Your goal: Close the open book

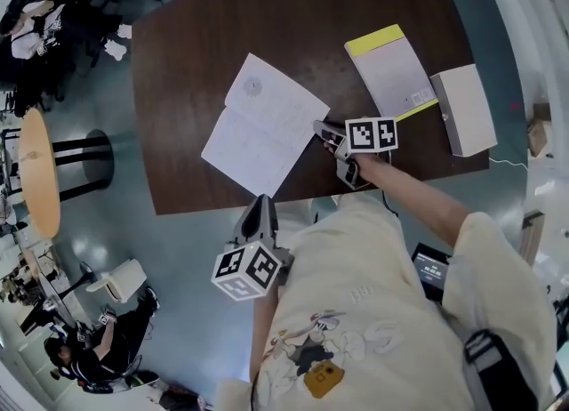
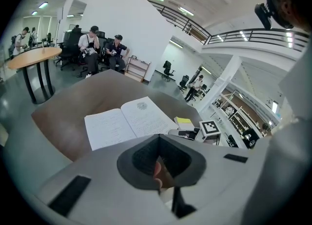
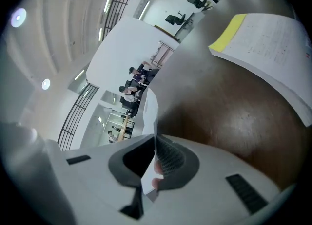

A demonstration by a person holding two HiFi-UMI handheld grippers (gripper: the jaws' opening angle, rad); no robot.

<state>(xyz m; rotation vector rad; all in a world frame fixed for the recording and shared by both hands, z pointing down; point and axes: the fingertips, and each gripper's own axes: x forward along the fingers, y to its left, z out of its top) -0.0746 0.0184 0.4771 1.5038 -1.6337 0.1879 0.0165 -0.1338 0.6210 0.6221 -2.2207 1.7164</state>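
The open book (image 1: 262, 124) lies flat on the dark brown table (image 1: 196, 36), its white pages facing up. My right gripper (image 1: 320, 131) is at the book's right edge and is shut on the edge of the right-hand page. In the right gripper view that page (image 3: 150, 112) stands up thin between the jaws of the right gripper (image 3: 156, 139). My left gripper (image 1: 260, 203) hangs shut and empty just off the table's near edge, pointing at the book (image 2: 126, 121). Its jaws meet in the left gripper view, where the left gripper (image 2: 158, 139) holds nothing.
A second notebook with a yellow strip (image 1: 391, 71) and a white box (image 1: 464, 108) lie at the table's right end. A round wooden table (image 1: 40, 169) and seated people are off to the left. The person's body fills the lower right.
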